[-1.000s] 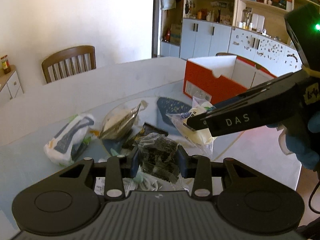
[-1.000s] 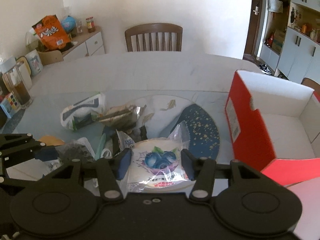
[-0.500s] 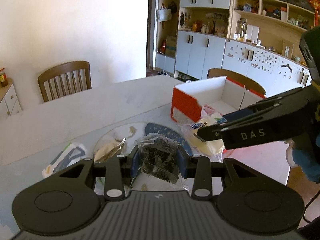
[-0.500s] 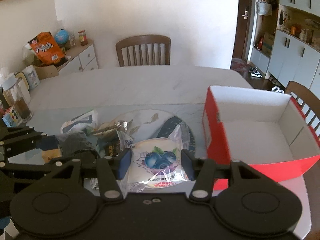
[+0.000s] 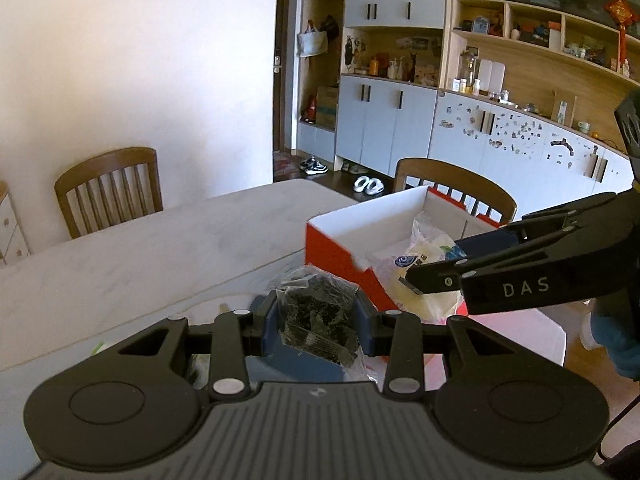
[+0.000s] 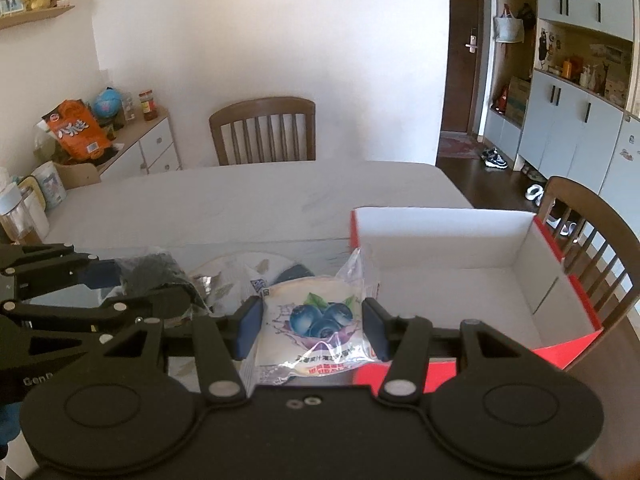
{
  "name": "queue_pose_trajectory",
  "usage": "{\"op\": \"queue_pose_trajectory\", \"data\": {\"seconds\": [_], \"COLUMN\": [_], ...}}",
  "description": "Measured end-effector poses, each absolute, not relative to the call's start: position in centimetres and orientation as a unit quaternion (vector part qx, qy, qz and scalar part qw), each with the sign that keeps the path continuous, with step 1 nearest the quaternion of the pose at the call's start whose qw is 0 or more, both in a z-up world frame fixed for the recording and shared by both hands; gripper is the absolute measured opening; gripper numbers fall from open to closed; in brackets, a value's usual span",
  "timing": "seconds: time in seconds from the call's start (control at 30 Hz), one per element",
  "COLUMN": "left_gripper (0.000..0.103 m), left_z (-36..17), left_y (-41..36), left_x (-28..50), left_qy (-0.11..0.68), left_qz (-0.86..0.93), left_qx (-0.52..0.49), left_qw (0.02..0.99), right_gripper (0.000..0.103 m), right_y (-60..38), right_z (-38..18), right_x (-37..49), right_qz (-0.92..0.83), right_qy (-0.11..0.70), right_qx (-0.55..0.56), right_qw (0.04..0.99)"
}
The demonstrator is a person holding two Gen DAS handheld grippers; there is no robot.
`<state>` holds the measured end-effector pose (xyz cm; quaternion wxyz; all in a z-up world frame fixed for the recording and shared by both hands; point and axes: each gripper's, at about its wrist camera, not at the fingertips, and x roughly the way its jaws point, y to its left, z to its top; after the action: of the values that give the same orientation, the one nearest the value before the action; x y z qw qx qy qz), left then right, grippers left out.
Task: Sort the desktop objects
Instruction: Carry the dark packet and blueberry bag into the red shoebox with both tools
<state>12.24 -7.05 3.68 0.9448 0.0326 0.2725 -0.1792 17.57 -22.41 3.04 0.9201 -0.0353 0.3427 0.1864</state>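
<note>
Both grippers are carrying packets toward the red box (image 6: 472, 280), which is sitting at the right-hand edge of the table (image 6: 248, 196) with its open top facing up and its white inside apparently bare. The right gripper (image 6: 312, 330) is clamping a clear-wrapped blueberry pastry (image 6: 316, 320) between its blue pads (image 6: 249, 328), and the packet is hanging at the box's near left corner, its top flap just crossing the red wall. The left gripper (image 5: 316, 322) is pinching a clear bag of dark dried stuff (image 5: 318, 316), held above the table just short of the box's left wall, so neither packet is inside yet. To finish this step well, the right gripper should be travelling further over the white floor of the box before its jaws are parting, since letting go here would probably leave the pastry draped on the rim or falling outside. The wrapper looks slippery and soft, so a steady squeeze and a low release are likely better than a drop from height. The two tools are running close together, with the right one's fingers crossing in front of the left camera, so the left one is best waiting behind and going in second, toward the box's far left corner, to avoid a knock. Loose wrappers are lying on the table below and need no attention for now.
</note>
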Motion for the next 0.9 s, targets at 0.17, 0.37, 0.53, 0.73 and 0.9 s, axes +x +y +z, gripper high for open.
{"op": "queue_pose_trajectory", "data": {"seconds": [0.17, 0.37, 0.53, 0.73, 0.9], "left_gripper": [0.037, 0.037, 0.037, 0.037, 0.037], "left_z": [4.2, 4.4, 4.0, 2.7, 1.6], "left_y": [-9.9, -13.3, -16.2, -19.0, -21.1], "left_x": [13.8, 15.5, 17.2, 19.6, 21.6], "left_qy": [0.269, 0.270, 0.277, 0.294, 0.309], "left_qz": [-0.183, -0.191, -0.196, -0.200, -0.205], "left_qx": [0.036, 0.044, 0.049, 0.063, 0.076], "left_qw": [0.945, 0.943, 0.939, 0.933, 0.926], "right_gripper": [0.054, 0.054, 0.054, 0.054, 0.054], "right_y": [-24.6, -27.1, -29.7, -32.2, -33.6], "right_z": [3.2, 3.4, 3.1, 2.3, 1.3], "right_x": [18.8, 20.2, 21.4, 23.3, 25.0], "right_qz": [0.188, 0.188, 0.187, 0.182, 0.182], "right_qy": [0.341, 0.340, 0.342, 0.349, 0.356], "right_qx": [-0.034, -0.038, -0.041, -0.047, -0.053], "right_qw": [0.921, 0.921, 0.920, 0.918, 0.915]}}
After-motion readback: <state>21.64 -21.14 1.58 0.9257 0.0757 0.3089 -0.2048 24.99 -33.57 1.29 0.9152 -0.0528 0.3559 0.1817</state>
